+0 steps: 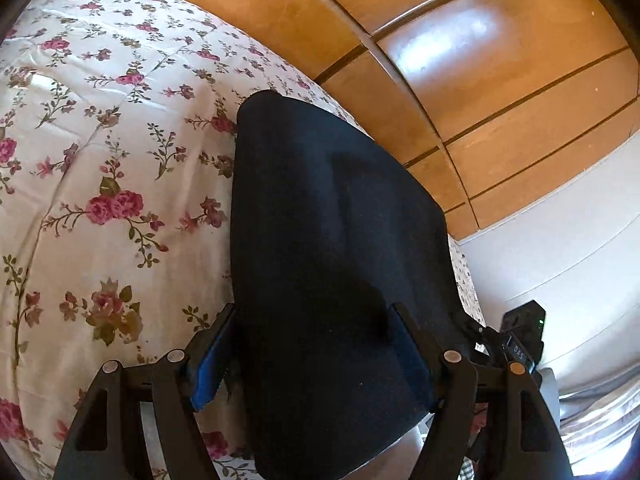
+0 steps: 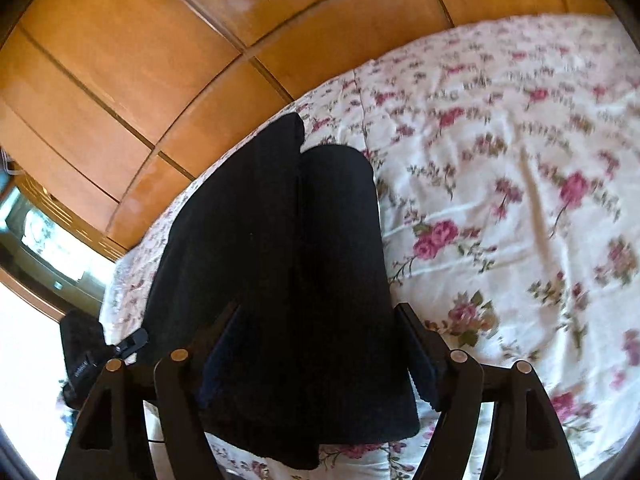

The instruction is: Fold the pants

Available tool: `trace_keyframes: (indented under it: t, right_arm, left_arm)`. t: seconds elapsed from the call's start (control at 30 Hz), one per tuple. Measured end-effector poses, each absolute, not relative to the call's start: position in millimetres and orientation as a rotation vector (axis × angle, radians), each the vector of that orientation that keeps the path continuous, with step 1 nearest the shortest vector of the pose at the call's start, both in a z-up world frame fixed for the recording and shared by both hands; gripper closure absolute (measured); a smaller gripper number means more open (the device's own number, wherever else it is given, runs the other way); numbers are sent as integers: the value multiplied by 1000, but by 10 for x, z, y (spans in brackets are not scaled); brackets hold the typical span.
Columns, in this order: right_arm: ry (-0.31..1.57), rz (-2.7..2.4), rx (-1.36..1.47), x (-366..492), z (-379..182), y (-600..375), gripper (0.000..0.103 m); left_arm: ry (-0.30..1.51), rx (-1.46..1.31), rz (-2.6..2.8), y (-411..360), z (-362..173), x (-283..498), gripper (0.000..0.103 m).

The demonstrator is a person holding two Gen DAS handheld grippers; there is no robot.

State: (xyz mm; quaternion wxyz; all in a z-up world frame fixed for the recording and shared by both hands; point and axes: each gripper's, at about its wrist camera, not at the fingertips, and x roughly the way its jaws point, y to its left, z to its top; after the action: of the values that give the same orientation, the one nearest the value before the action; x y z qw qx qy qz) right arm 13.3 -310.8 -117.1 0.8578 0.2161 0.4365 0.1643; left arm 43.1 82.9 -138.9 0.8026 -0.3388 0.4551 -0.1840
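We see matt dark cloth pants [image 1: 340, 240] on a smooth floral cotton-like bedspread [image 1: 100, 160]. Beyond the bedspread, wooden wardrobe panels [image 1: 500, 60] shine glossy.

floral-sheeted bed [image 1: 100, 160], dark folded pants [image 1: 332, 240] flat along its edge

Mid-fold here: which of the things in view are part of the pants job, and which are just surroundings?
Part of the job:
- black pants, lying on the bed
- left gripper, jaws open either side of the pants
- right gripper, jaws open either side of the pants

Just there:
- floral bedspread
- wooden wardrobe
- white wall
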Motion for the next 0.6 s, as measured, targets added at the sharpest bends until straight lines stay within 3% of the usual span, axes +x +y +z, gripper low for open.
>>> trace_keyframes:
  t: [0.23, 0.6]
  right_arm:
    - [916, 386, 574, 138, -1290, -3206, 25]
    - [894, 340, 335, 138, -1203, -2900, 28]
  left_arm:
    - [950, -705, -403, 788, -1419, 415, 29]
    - [913, -626, -386, 642, -1421, 437, 29]
